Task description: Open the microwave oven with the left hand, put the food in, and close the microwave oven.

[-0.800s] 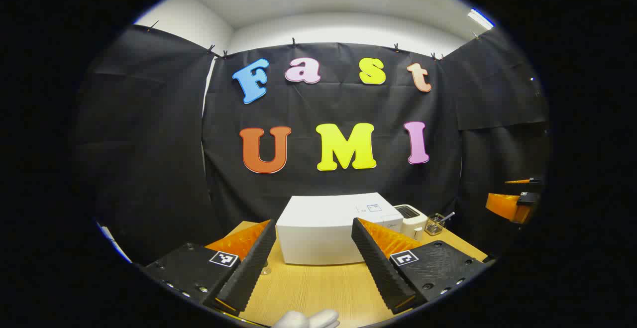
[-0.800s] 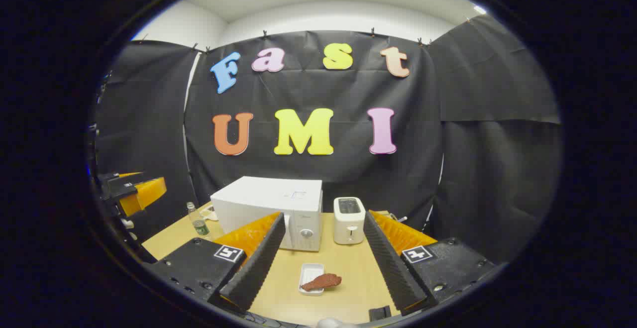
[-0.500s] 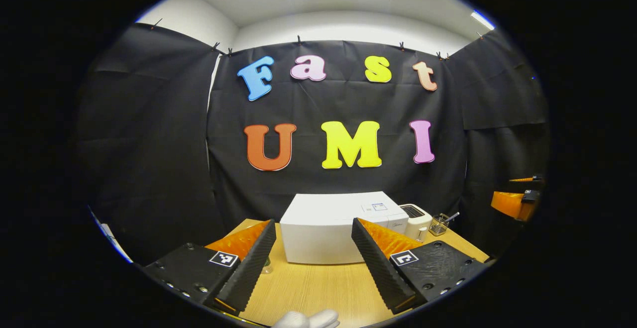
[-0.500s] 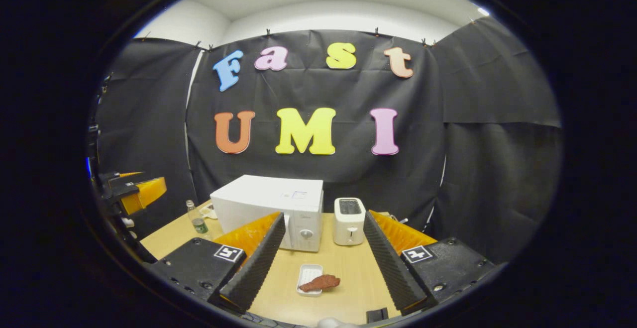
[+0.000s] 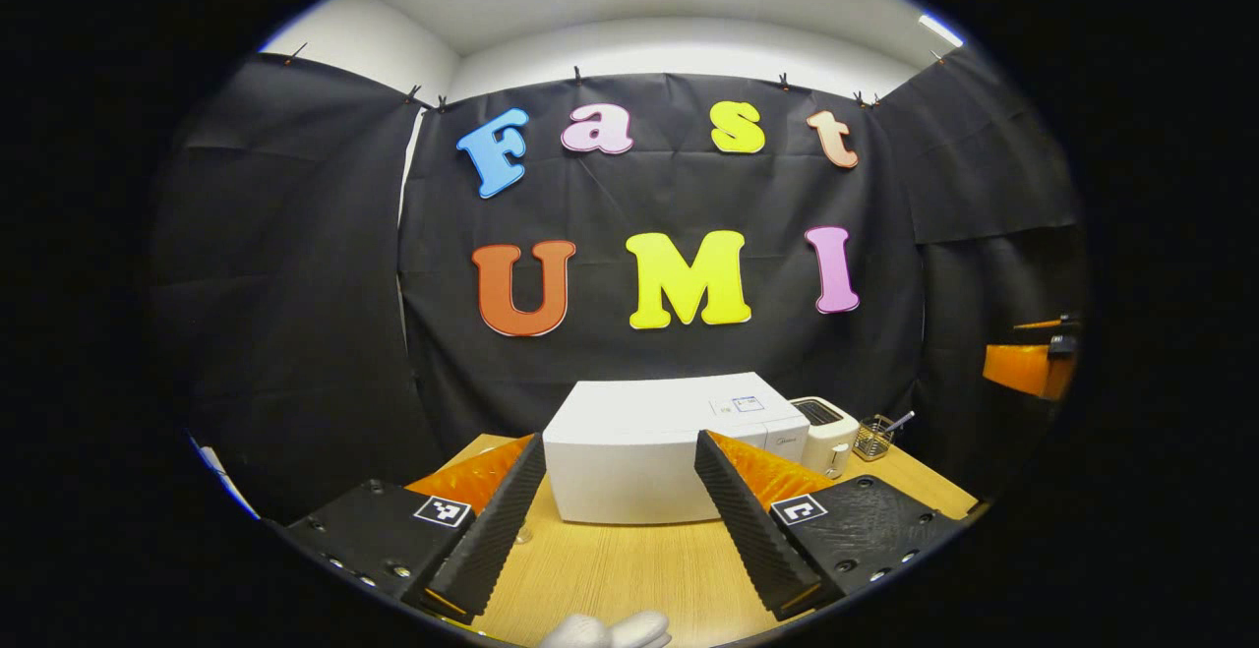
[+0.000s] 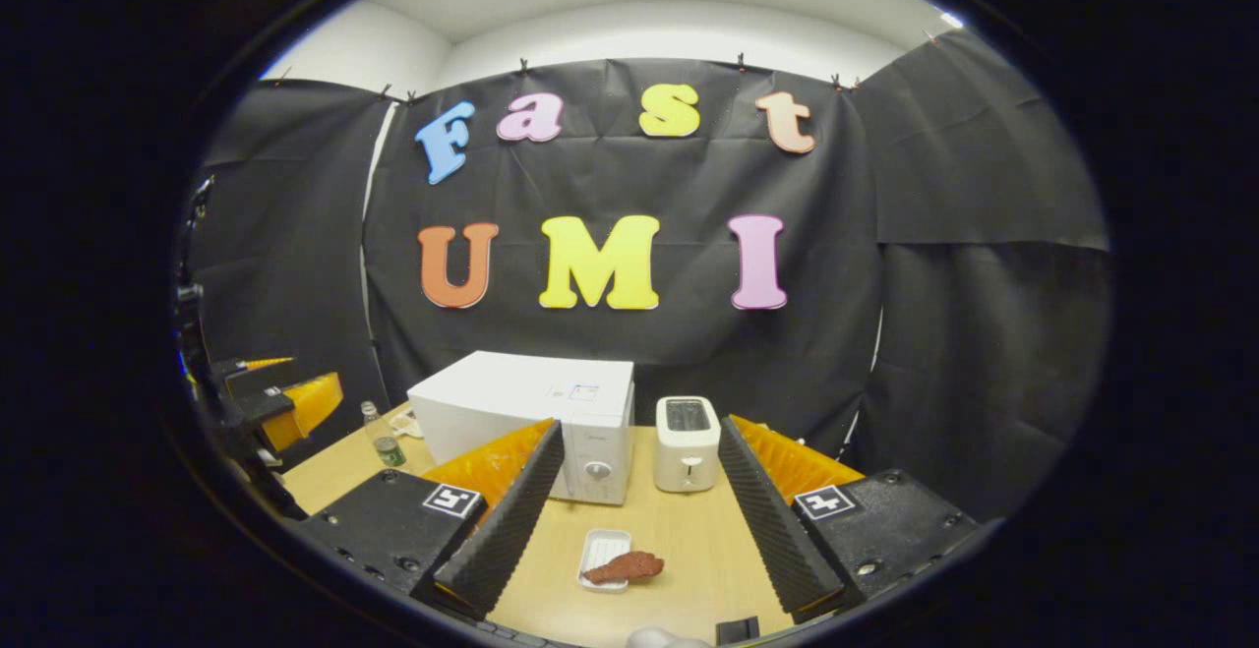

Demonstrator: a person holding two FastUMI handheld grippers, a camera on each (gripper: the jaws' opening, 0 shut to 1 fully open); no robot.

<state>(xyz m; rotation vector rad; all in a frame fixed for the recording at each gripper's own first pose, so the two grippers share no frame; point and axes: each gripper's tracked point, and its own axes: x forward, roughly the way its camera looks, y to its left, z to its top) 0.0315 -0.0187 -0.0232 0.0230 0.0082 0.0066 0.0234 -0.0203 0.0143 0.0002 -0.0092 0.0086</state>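
A white microwave oven [image 5: 639,446] stands shut at the back of the wooden table [image 5: 629,569]; in the right gripper view the microwave oven [image 6: 531,412] shows its knob side. In front of it a reddish-brown piece of food [image 6: 625,566] lies across a small white tray [image 6: 603,555]. My left gripper [image 5: 620,456] is open, well short of the microwave, nothing between its fingers. My right gripper [image 6: 639,441] is open above the near table edge, the food lying between and beyond its fingers. The left gripper [image 6: 285,397] appears at the far left of the right gripper view, and the right gripper [image 5: 1028,368] at the far right of the left gripper view.
A white toaster [image 6: 686,441] stands right of the microwave. A wire holder with utensils [image 5: 870,437] sits behind the toaster. A small bottle [image 6: 379,437] and a white dish stand left of the microwave. A gloved hand [image 5: 605,628] shows at the bottom edge.
Both grippers have drifted slightly; in the right gripper view the microwave and the food have slid a little left and lower. Both stay open.
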